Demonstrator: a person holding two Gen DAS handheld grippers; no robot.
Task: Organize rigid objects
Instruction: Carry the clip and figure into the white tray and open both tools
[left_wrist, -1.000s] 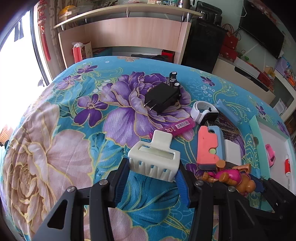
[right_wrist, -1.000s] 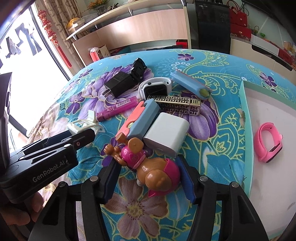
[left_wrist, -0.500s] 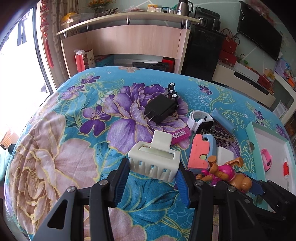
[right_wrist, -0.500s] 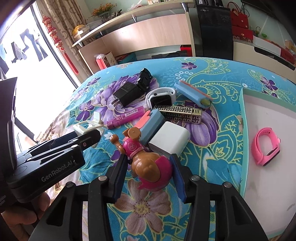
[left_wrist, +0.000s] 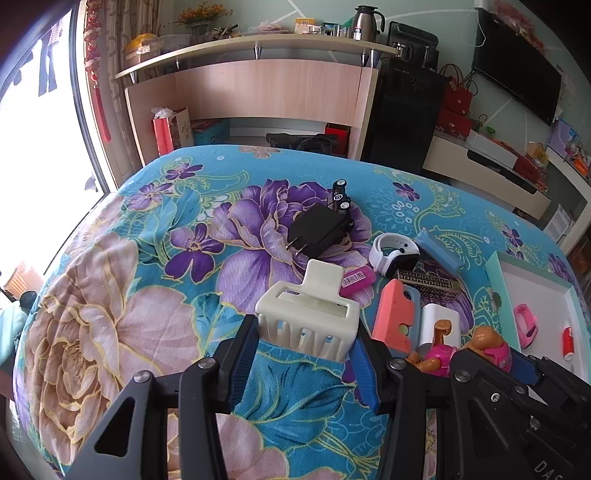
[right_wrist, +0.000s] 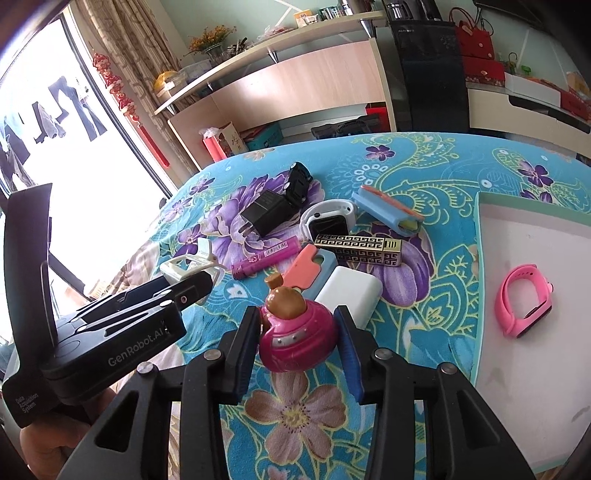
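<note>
My left gripper (left_wrist: 306, 332) is shut on a cream hair claw clip (left_wrist: 308, 306), held just above the flowered bedspread. From the right wrist view, that clip (right_wrist: 184, 264) sticks out of the left gripper's black fingers. My right gripper (right_wrist: 297, 317) has a brown and pink toy dog (right_wrist: 295, 332) between its blue pads. Its jaws are closing, the pads press on the dog's pink body, and the dog hangs clear of the cloth. To the right lies a white tray with a teal rim (right_wrist: 476, 258), holding a pink watch band (right_wrist: 524, 306).
Ahead on the bedspread lie a white charger block (right_wrist: 349, 291), a coral and blue case (right_wrist: 310, 264), a gold patterned box (right_wrist: 360, 249), a magenta tube (right_wrist: 266, 256), a white smartwatch (right_wrist: 327, 219), a black plug adapter (right_wrist: 266, 214), a black toy car (right_wrist: 299, 181) and a blue holder (right_wrist: 384, 210).
The right jaws have narrowed onto the toy dog and raised it off the cloth, tipping it upright. The left gripper keeps its hold on the clip.
</note>
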